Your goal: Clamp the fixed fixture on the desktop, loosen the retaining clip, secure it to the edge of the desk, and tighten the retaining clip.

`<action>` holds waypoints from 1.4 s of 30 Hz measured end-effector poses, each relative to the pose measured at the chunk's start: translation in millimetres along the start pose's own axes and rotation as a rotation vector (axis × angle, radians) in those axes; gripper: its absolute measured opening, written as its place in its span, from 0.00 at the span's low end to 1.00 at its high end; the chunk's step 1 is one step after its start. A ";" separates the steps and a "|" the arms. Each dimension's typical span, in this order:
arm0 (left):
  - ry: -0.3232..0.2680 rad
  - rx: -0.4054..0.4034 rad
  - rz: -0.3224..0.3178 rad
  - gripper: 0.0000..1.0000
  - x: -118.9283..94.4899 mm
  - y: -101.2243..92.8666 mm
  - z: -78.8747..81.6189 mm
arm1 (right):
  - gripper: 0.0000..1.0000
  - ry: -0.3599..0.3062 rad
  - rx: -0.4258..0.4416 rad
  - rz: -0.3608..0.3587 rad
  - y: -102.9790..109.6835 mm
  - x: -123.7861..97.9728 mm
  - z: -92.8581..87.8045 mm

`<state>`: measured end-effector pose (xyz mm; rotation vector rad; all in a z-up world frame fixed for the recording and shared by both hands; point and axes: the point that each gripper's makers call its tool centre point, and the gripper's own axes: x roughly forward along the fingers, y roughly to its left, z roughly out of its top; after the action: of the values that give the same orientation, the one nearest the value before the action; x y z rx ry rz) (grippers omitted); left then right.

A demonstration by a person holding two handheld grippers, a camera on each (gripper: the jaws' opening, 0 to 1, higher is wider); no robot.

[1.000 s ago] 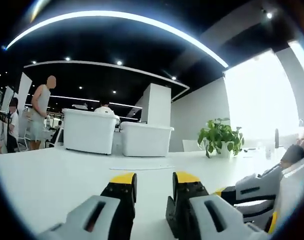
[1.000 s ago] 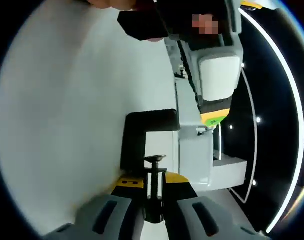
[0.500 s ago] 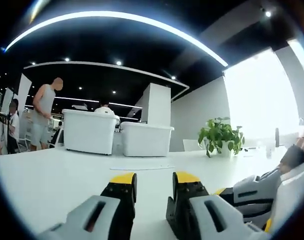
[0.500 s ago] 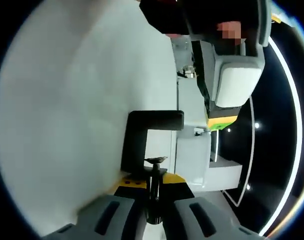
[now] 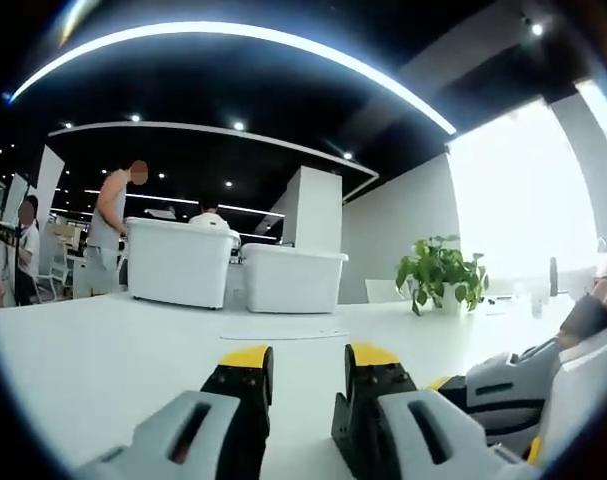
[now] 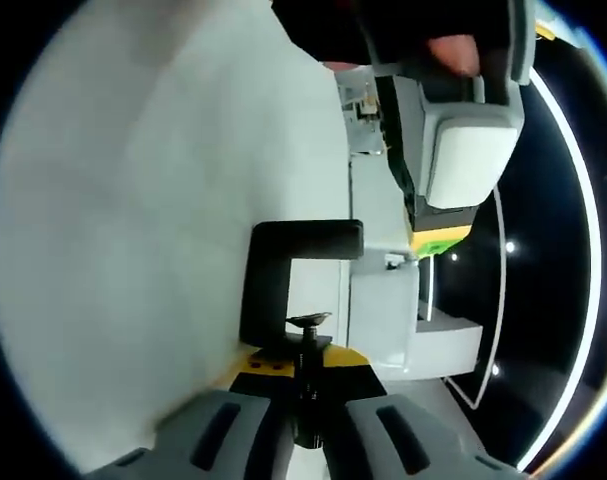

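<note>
In the right gripper view, rolled on its side, my right gripper (image 6: 301,365) is shut on the black C-shaped fixture (image 6: 271,262). Its jaws close around the screw (image 6: 306,350) of the retaining clip. The fixture's back lies against the white desktop (image 6: 153,200), and its far arm sticks out over the desk's side. My left gripper (image 5: 309,362) stands open just above the desk (image 5: 103,350), with nothing between its yellow-tipped fingers. The right gripper (image 5: 518,385) shows low at the right of the left gripper view. The left gripper (image 6: 453,150) shows at the top of the right gripper view.
A potted plant (image 5: 439,272) stands on the desk at the far right. Two white counters (image 5: 233,268) lie beyond the desk, with people (image 5: 111,225) by them. A flat sheet (image 5: 283,335) lies mid-desk.
A person in the background has walked to the right, up to the white counter. The right gripper view has shifted slightly with the fixture still held. The left gripper has stayed put.
</note>
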<state>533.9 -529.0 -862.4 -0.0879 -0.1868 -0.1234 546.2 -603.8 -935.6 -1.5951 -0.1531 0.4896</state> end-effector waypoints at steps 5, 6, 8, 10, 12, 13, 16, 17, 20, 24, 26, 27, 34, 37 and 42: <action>0.002 0.001 0.000 0.29 0.1 -0.2 -0.5 | 0.05 0.001 0.004 0.001 0.2 -0.9 -0.2; 0.002 0.001 0.000 0.29 0.1 -0.2 -0.6 | 0.05 0.001 0.004 0.002 0.6 0.1 -0.1; 0.003 0.002 0.000 0.29 0.1 -0.3 -0.9 | 0.05 -0.001 0.006 0.001 0.7 0.6 -0.2; 0.002 0.002 -0.002 0.29 0.1 -0.5 -0.6 | 0.05 -0.003 0.010 0.002 1.0 1.7 -0.2; -0.001 0.001 -0.002 0.29 -0.2 -0.7 0.0 | 0.05 -0.003 0.010 0.002 1.5 2.5 -0.1; 0.000 0.002 -0.002 0.29 -0.3 -0.8 -0.1 | 0.05 -0.004 0.012 0.001 1.7 2.6 0.1; 0.000 0.003 0.000 0.29 -0.4 -0.5 -0.1 | 0.05 -0.008 0.021 0.001 1.1 1.4 0.1; 0.000 0.003 0.000 0.29 -0.5 -0.4 0.0 | 0.05 -0.011 0.025 0.002 0.9 1.0 0.1; -0.001 0.002 0.003 0.29 -0.6 0.2 0.1 | 0.05 -0.012 0.036 0.002 1.0 2.3 -0.2; -0.001 0.002 0.004 0.29 -0.7 0.4 0.1 | 0.05 -0.014 0.051 0.002 0.2 -0.2 -0.7; -0.001 0.002 0.005 0.29 -0.9 0.5 0.2 | 0.05 -0.017 0.061 0.003 0.4 1.1 -0.9; -0.001 0.001 0.005 0.29 -0.9 0.7 0.1 | 0.05 -0.019 0.067 0.004 0.5 1.5 -1.1; -0.002 -0.005 0.013 0.29 -0.8 3.1 0.3 | 0.05 -0.033 0.141 0.020 -1.9 0.6 -4.7; -0.001 -0.006 0.015 0.29 -0.5 3.7 0.0 | 0.05 -0.040 0.167 0.023 -2.3 -0.5 -5.6; -0.003 -0.010 0.023 0.29 -0.7 5.6 0.3 | 0.05 -0.046 0.171 0.022 -1.4 -2.6 -5.0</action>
<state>533.9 -523.3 -862.6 -0.1004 -0.1885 -0.1017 546.1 -609.2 -933.5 -1.4198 -0.1256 0.5426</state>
